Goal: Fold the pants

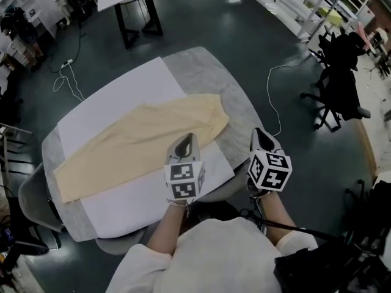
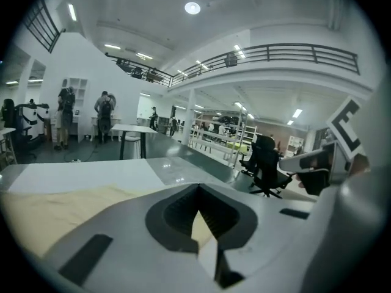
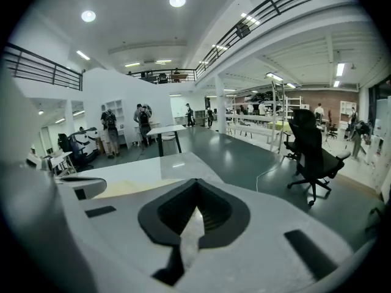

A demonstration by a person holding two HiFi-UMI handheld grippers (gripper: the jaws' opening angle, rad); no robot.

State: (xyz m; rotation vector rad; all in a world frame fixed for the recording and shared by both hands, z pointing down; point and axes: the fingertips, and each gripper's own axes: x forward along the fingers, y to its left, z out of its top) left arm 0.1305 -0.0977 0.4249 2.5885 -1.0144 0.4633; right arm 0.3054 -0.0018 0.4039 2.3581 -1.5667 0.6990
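Observation:
Tan pants [image 1: 134, 142] lie flat and lengthwise on a white sheet [image 1: 122, 96] that covers most of the grey table [image 1: 201, 66]. The wide end is at the near left and the narrow end points to the far right. My left gripper [image 1: 185, 138] hovers over the near edge of the pants at the narrow end, jaws shut with nothing in them. In the left gripper view, tan cloth [image 2: 55, 209] shows beyond the left gripper [image 2: 198, 188]. My right gripper [image 1: 261, 132] hangs just off the table's right edge, shut and empty. The right gripper [image 3: 195, 182] looks along the table.
A black office chair [image 1: 339, 84] stands on the floor to the right, with a white cable [image 1: 275, 96] trailing between it and the table. A black-legged table [image 1: 134, 5] is at the back. A grey chair [image 1: 30, 194] sits at the near left.

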